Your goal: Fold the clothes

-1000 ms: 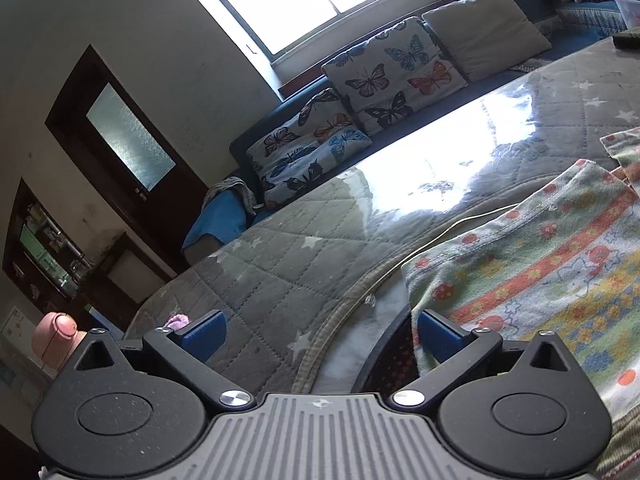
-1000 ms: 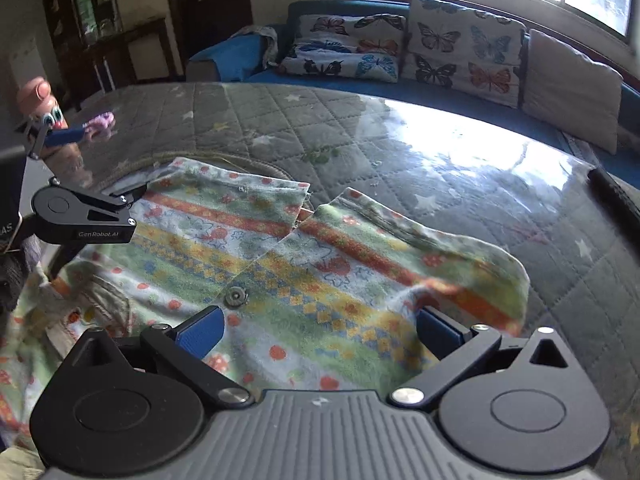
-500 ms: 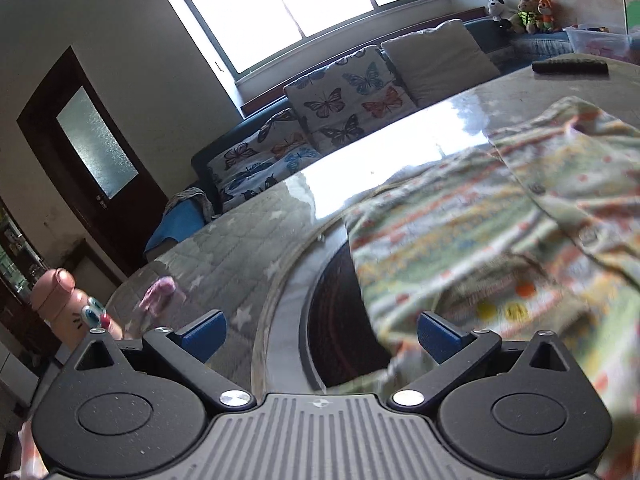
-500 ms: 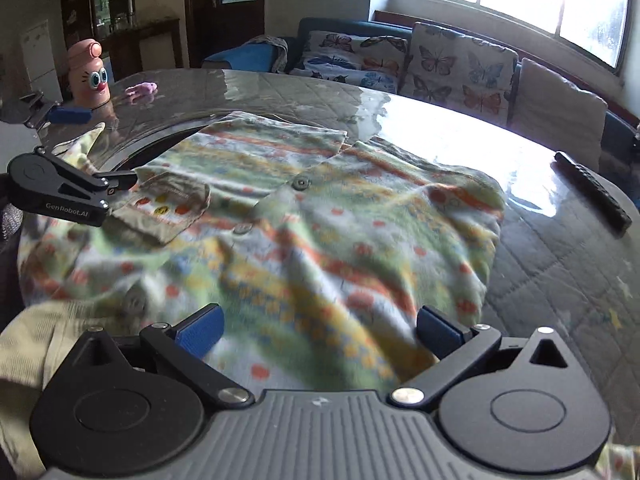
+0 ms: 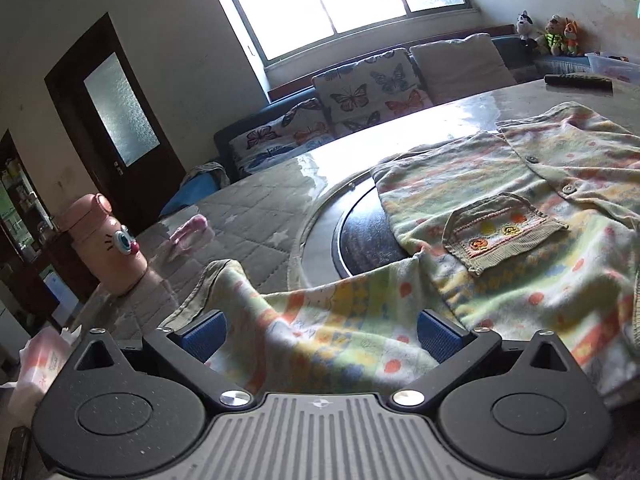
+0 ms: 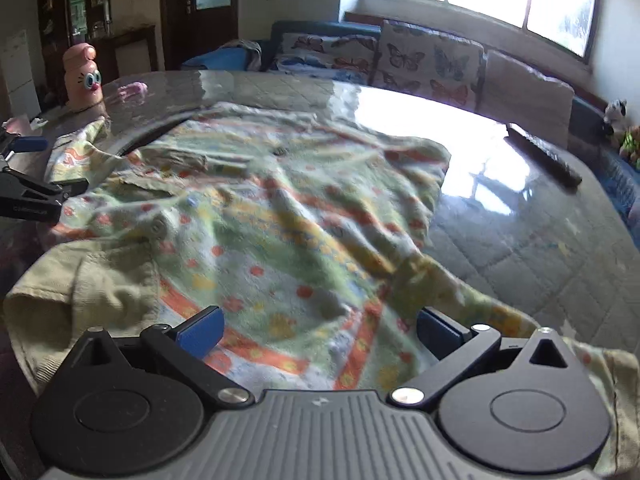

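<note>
At the table's [image 5: 260, 216] left edge a pink bottle with a cartoon face [image 5: 108, 248] is seen standing upright, with a small pink item [image 5: 188, 230] lying near it on the quilted cover. Just to the right, a dark round inset [image 5: 364, 240] in the table's middle is partly covered by the garment [image 5: 520, 216], a buttoned, striped and dotted child's top that is spread flat from the centre toward the right and near edges. A knitted pocket [image 5: 500, 236] is sewn on its front. The left gripper [image 5: 320, 336] is held with its jaws spread wide over a sleeve at the near edge; nothing is pinched. The right gripper [image 6: 320, 332] is likewise released, its jaws apart over the near hem, with no cloth clamped. Near the far right edge a dark remote control [image 6: 544, 156] is seen lying well apart from the garment.
</note>
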`<state>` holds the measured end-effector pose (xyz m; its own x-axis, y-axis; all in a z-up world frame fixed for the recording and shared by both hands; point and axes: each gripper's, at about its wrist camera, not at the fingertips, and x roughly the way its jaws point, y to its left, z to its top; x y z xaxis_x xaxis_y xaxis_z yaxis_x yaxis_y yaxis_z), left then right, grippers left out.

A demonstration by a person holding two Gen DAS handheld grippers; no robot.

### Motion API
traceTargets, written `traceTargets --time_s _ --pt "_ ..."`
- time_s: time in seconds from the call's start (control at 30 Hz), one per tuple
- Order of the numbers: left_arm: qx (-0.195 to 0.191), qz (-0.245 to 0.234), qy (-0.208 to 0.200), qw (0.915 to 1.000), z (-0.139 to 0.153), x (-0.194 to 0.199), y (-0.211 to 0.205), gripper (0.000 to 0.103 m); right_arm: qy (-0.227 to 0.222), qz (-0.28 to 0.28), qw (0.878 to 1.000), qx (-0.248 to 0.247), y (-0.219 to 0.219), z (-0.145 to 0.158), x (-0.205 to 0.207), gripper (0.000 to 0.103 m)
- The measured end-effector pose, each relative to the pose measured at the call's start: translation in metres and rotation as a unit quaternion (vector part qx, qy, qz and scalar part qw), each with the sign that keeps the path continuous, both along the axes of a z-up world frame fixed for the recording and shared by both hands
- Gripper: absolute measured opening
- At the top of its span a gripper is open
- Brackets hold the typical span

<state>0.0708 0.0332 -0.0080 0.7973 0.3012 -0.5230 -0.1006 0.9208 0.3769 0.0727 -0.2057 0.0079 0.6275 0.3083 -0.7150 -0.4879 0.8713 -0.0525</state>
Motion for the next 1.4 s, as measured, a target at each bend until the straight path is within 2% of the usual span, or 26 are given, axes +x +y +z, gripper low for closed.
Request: traceTargets --time_s 0.13,0.23,0.33,0.37,0.6,0.7,0.83,1.1,1.4 --pt "-0.002 -0.014 -0.006 0.9999 0.005 -0.006 -0.005 0.103 -0.015 0.021 0.999 0.034 0.026 0.01 -0.006 0.103" --pt "0.008 -0.022 -0.003 0.9997 0.002 -0.009 -0.008 0.103 -0.009 0.035 0.999 0.04 0.045 0.002 -0.005 0.103" --pt "0.015 -0.022 -0.002 0.9996 -0.002 -0.016 -0.004 0.103 0.005 0.038 0.999 0.022 0.052 -0.011 -0.008 0.103" --pt "0.017 -0.02 -0.003 0.9996 -0.002 -0.019 -0.001 0.103 0.001 0.041 0.999 0.032 0.047 -0.013 -0.014 0.103" --pt "-0.022 -0.001 -0.004 0.9998 0.009 -0.03 0.024 0.103 0.009 0.035 0.999 0.01 0.034 -0.007 -0.024 0.103" --pt "-0.023 0.031 -0.022 0.999 0.019 -0.022 0.042 0.103 0.002 0.038 0.999 0.01 0.04 -0.005 -0.022 0.103" --pt "-0.032 0.107 -0.038 0.9931 0.026 -0.002 0.081 0.103 0.005 0.037 0.999 0.01 0.045 -0.007 -0.018 0.103" --pt "-0.055 0.203 0.007 0.9775 0.009 0.035 0.152 0.103 0.012 0.031 0.999 0.017 0.041 -0.01 -0.018 0.103" --pt "-0.031 0.256 0.01 0.9662 0.007 0.005 0.172 0.103 0.012 0.035 0.999 0.016 0.042 -0.01 -0.018 0.103"
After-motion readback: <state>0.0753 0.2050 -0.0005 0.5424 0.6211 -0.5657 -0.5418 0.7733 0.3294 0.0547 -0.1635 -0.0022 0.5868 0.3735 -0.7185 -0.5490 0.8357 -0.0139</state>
